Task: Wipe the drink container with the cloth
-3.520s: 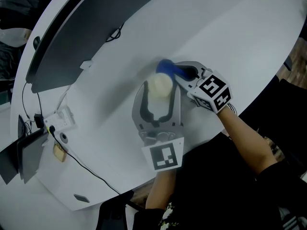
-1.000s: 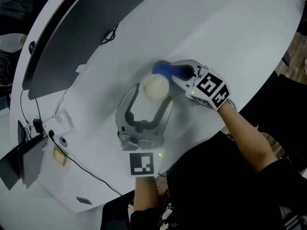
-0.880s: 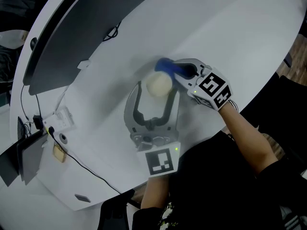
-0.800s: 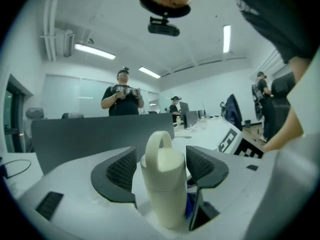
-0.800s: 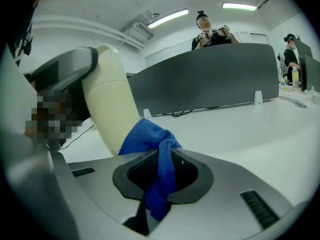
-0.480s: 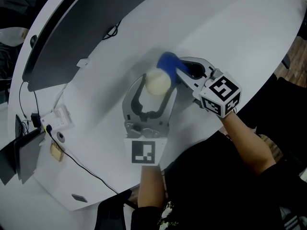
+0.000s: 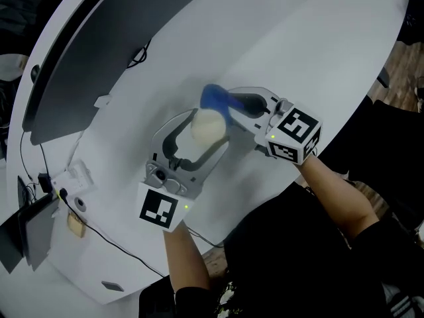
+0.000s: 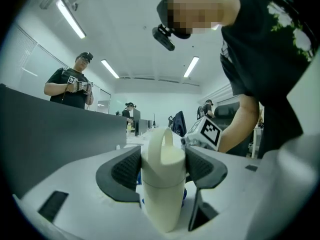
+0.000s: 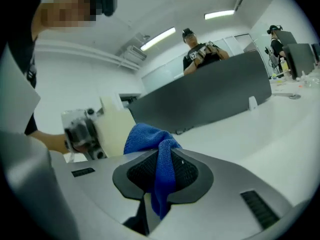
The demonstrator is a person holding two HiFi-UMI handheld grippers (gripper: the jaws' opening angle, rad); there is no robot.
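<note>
Clamped the drink container (image 8: 162, 184) upright between the jaws of the left gripper (image 7: 207, 131), pads pressed on both sides of the cream body just below the lid and its loop handle; rested its base on the white table (image 7: 318, 45), near the middle, well apart from the dark partition (image 7: 86, 45).

Pinched the blue cloth (image 9: 152, 139) in the right gripper (image 9: 162, 173), jaws closed on a narrow fold, with a bunched end standing out ahead of the jaws and a short tail hanging below; set that bunched end against the far side of the container, apparently touching it.

Judged as mid-wipe; could not tell how much of the wall was already clean.

Identified the following hazards:
- Expected slippage of the cloth out of the pinch under heavy drag along the wall, given so narrow a fold held.
- Expected tilting or twisting of the container within the left pads under a hard sideways push high on the body, given a smooth wall.
- Expected contact between the two grippers, both crowded round one small body.
- Expected unwiped strips under the left pads, barring a re-grip.
</note>
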